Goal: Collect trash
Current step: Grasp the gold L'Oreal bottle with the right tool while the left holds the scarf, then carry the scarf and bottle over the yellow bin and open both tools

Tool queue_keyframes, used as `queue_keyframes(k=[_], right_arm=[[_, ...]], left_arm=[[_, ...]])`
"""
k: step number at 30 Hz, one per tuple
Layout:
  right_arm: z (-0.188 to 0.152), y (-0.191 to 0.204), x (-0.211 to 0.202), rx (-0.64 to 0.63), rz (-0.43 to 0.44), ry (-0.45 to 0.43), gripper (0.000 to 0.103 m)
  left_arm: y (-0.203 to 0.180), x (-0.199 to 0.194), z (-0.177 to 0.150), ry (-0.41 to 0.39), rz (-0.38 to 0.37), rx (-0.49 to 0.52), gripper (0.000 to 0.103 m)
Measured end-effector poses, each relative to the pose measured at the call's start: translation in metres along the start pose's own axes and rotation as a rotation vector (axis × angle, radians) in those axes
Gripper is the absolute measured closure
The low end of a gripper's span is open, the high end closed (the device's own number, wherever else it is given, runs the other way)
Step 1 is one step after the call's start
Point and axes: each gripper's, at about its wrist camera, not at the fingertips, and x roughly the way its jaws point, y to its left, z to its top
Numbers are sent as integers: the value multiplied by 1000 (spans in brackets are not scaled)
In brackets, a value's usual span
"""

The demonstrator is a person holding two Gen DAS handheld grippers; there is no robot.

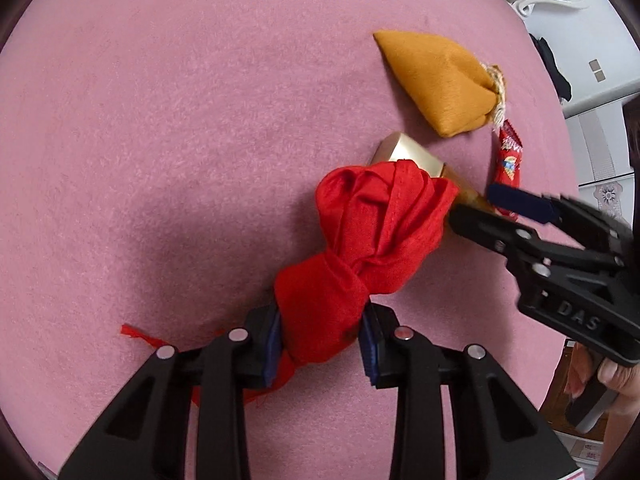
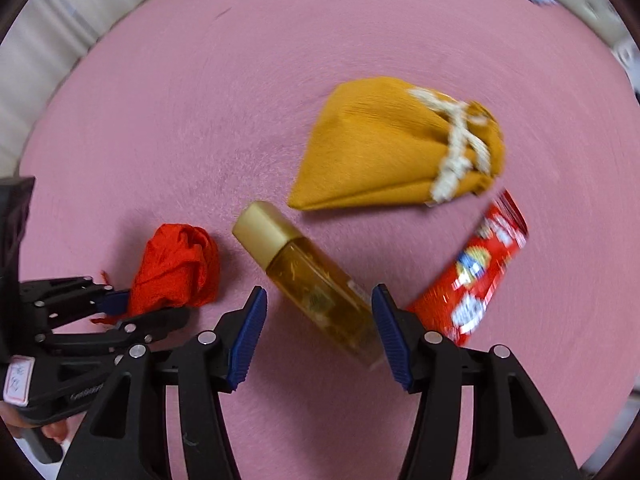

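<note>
My left gripper (image 1: pixel 320 344) is shut on a knotted red cloth (image 1: pixel 360 240), which also shows in the right wrist view (image 2: pixel 176 272). A gold-capped amber bottle (image 2: pixel 312 280) lies on the pink surface; its cap shows in the left wrist view (image 1: pixel 404 152) behind the cloth. My right gripper (image 2: pixel 320 336) is open, its jaws on either side of the bottle's lower end; in the left wrist view it (image 1: pixel 480 204) reaches in from the right. A red snack wrapper (image 2: pixel 476 272) lies to the right, also in the left wrist view (image 1: pixel 508 160).
A mustard-yellow cloth pouch (image 2: pixel 392 148) tied with pale cord lies beyond the bottle, also in the left wrist view (image 1: pixel 440 80). The pink surface (image 1: pixel 160 120) spreads under everything. White furniture (image 1: pixel 600 80) stands at the right edge.
</note>
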Motion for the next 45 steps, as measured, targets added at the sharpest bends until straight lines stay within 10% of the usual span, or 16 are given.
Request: queue_keyframes(k=[14, 33, 45], right_arm=[[-10, -3, 22, 125, 11, 22, 67], [-260, 2, -39, 597, 145, 55, 71], [-387, 14, -110, 811, 126, -16, 73]], left_arm=[[-21, 17, 4, -2, 21, 3, 71], [-80, 3, -178, 111, -28, 84, 71], [-179, -8, -277, 224, -49, 306, 71]])
